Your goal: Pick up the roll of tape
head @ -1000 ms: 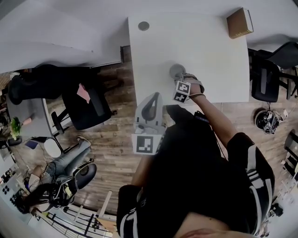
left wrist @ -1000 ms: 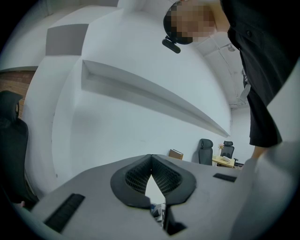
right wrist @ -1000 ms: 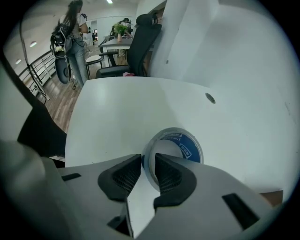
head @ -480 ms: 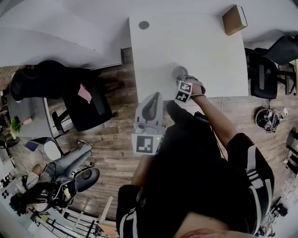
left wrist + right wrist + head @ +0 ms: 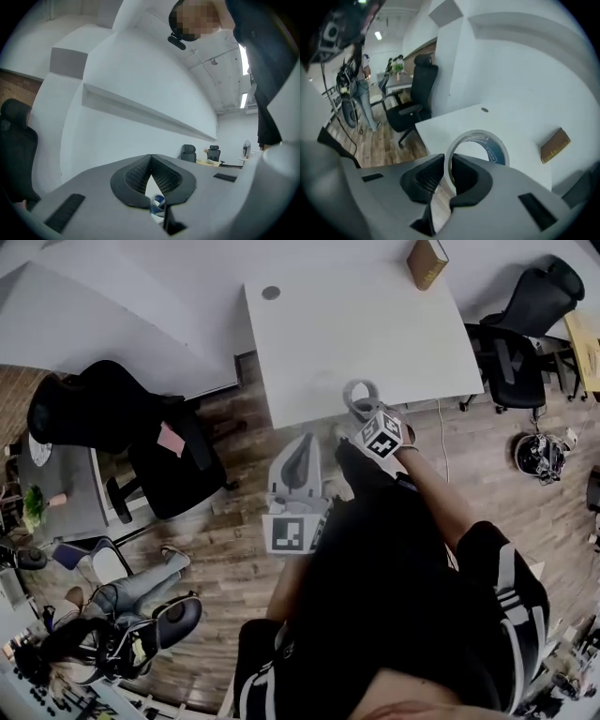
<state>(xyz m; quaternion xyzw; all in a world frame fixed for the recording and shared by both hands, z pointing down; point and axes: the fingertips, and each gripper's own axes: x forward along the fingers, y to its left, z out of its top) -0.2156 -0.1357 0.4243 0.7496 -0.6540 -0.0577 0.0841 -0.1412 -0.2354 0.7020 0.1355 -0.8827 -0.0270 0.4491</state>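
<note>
The roll of tape point(image 5: 360, 393) is a grey ring with a blue printed inner face, hanging over the near edge of the white table point(image 5: 375, 324). My right gripper point(image 5: 362, 410) is shut on it. In the right gripper view the roll point(image 5: 480, 143) stands upright with its wall pinched between the two dark pads; the jaws have just been closing on that wall. My left gripper point(image 5: 297, 457) hovers off the table, over the wooden floor in front of it, with nothing in it. Its pads point(image 5: 140, 176) meet at the tips.
A brown book point(image 5: 427, 261) lies at the table's far right corner, and a round cable grommet point(image 5: 271, 292) sits at the far left. Black office chairs stand left point(image 5: 141, 427) and right point(image 5: 520, 334) of the table. A grey desk point(image 5: 94, 324) adjoins on the left.
The right gripper has lifted the tape roll off the tabletop and drawn it back to the near edge. The left gripper keeps its place in front of the person.
</note>
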